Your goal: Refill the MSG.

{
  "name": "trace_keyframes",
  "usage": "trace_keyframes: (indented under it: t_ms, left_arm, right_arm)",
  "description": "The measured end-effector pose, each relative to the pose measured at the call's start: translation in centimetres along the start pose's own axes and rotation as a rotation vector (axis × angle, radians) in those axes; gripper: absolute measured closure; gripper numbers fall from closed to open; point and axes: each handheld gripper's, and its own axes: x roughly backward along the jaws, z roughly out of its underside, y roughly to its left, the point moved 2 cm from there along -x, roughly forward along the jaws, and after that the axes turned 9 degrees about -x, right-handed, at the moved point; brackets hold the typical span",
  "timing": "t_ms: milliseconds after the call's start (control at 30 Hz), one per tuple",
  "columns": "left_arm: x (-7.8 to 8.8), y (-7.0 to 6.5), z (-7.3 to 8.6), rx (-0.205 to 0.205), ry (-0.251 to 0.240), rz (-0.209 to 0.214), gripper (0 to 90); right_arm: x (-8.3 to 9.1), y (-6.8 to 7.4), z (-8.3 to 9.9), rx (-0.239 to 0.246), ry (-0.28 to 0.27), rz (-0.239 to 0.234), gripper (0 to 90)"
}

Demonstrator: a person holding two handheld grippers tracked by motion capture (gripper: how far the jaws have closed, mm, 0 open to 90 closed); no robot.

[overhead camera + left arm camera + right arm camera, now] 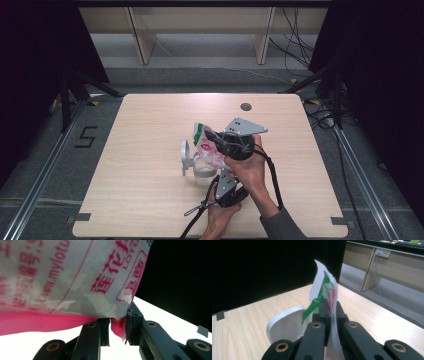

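You have a thin plastic pouch (207, 145) printed in pink lettering with a green strip, held up above the middle of the pale wooden worktop (140, 165), directly over a clear lidded jar (197, 167) whose white flip lid (285, 326) stands open. Your right tool (331, 312) is clenched on the pouch's upper edge, the film pinched flat between its jaws. Your left tool (117, 326) grips the lower pink corner (117, 331), its jaws closed on a fold of it.

The pouch looks light and limp: the film creases and sags between your two holds, so it will likely flop wherever it is unsupported. It is probably slick too, and a narrow pinch near an edge could slip or tear the seam. Take hold on the sealed, doubled edges, where the film seems stiffest, rather than on the soft belly. Whatever the pouch contains cannot be made out. The jar beneath looks light enough to tip if the pouch drags across it.
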Motion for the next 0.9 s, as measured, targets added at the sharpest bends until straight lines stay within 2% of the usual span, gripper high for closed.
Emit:
trace_keyframes:
  t_ms: [133,167,200,267,333,367,433,500,567,700,900]
  left_arm:
    - [-0.01,0.00,0.01,-0.001,0.003,0.000,75.9]
    - [-0.04,0.02,0.01,0.003,0.002,0.001,75.9]
    - [-0.06,0.01,0.01,0.002,0.002,0.001,75.9]
    - [0.02,-0.04,0.03,-0.005,0.005,-0.002,75.9]
    - [0.01,-0.04,0.04,0.009,0.002,0.003,75.9]
    - [0.06,-0.06,0.02,0.007,0.013,-0.003,75.9]
    - [-0.02,-0.04,0.05,0.001,0.002,0.004,75.9]
    - [0.00,-0.03,0.04,0.009,0.004,0.004,76.0]
    - [-0.07,-0.05,0.03,0.009,0.000,0.008,76.0]
    - [-0.14,-0.13,-0.01,0.024,-0.004,0.013,76.0]
    - [-0.15,-0.15,-0.08,0.019,-0.005,0.011,76.0]
  right_arm:
    - [0.01,0.09,0.04,-0.015,0.008,-0.005,90.0]
    - [0.07,0.10,0.07,-0.016,0.016,0.008,90.0]
    - [-0.02,-0.10,0.00,0.017,0.007,0.003,90.0]
    - [-0.02,-0.08,-0.01,0.017,0.009,0.001,90.0]
    - [-0.05,-0.10,0.02,0.010,0.008,-0.002,90.0]
    - [-0.02,-0.11,0.04,0.011,0.011,0.004,90.0]
    - [-0.12,-0.02,0.06,0.013,0.007,0.004,90.0]
    - [-0.10,0.06,0.10,-0.006,0.008,0.015,90.0]
    - [-0.06,0.08,0.11,-0.013,0.019,0.003,90.0]
    - [0.04,-0.06,0.07,-0.003,0.020,0.014,90.0]
    - [0.08,-0.04,0.02,-0.007,0.012,0.010,90.0]
